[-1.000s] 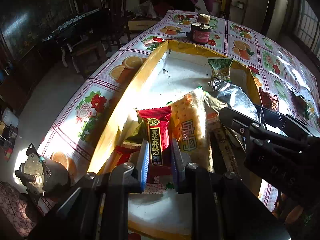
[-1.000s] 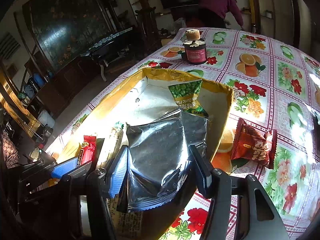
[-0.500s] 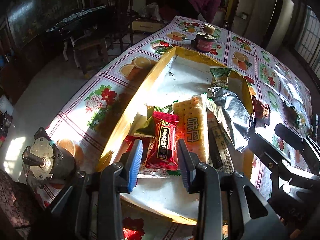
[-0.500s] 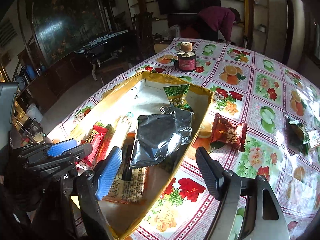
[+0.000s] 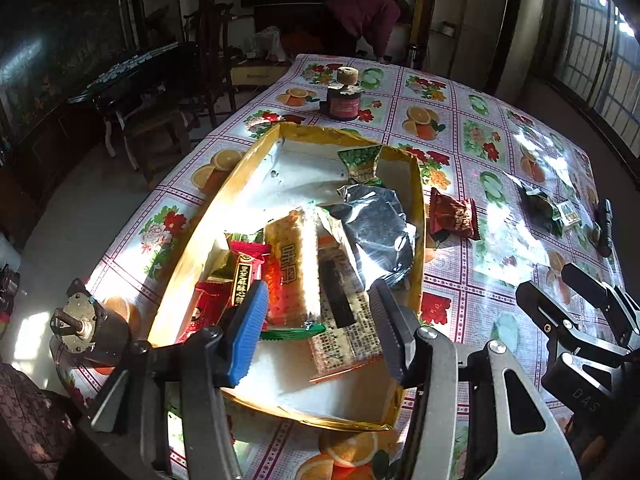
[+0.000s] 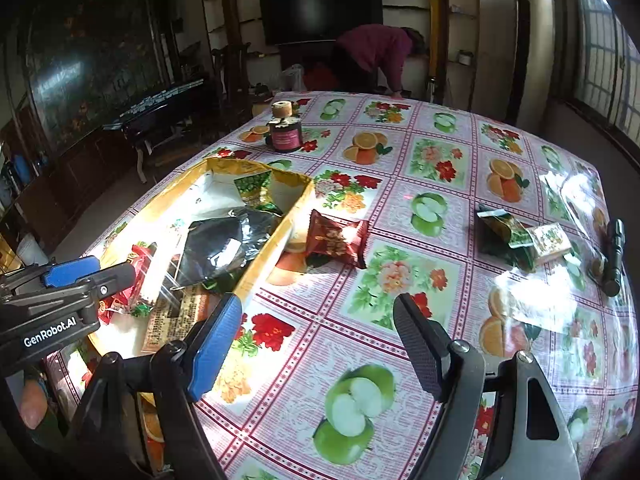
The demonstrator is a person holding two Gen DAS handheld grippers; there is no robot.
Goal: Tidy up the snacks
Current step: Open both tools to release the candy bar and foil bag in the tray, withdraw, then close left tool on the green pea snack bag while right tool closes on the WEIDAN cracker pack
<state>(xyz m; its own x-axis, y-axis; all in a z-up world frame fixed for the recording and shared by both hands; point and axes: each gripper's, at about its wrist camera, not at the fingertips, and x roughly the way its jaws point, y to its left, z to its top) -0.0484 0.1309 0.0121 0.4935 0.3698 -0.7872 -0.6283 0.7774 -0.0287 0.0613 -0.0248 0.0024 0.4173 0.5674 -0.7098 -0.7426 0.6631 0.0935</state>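
A yellow cardboard tray (image 5: 416, 216) (image 6: 276, 240) on the flowered tablecloth holds several snack packs: a silver bag (image 5: 380, 232) (image 6: 224, 244), a cracker pack (image 5: 292, 264), a red bar (image 5: 244, 276) and a green pack (image 5: 360, 164). My left gripper (image 5: 320, 332) is open and empty above the tray's near end. My right gripper (image 6: 316, 344) is open and empty over bare tablecloth, right of the tray. A dark red snack pack (image 6: 336, 238) (image 5: 454, 214) lies on the table beside the tray. A green pack and a small box (image 6: 520, 236) lie farther right.
A dark jar with a cork lid (image 6: 285, 132) (image 5: 343, 98) stands at the far side of the table. A black flashlight (image 6: 614, 256) lies near the right edge. A small motor (image 5: 84, 328) sits at the table's near left corner. A person (image 6: 376, 56) bends over beyond the table.
Both grippers have drawn back and up from the tray. The left let go of the red bar and opened wide. The right released the silver bag and swung right over the tablecloth.
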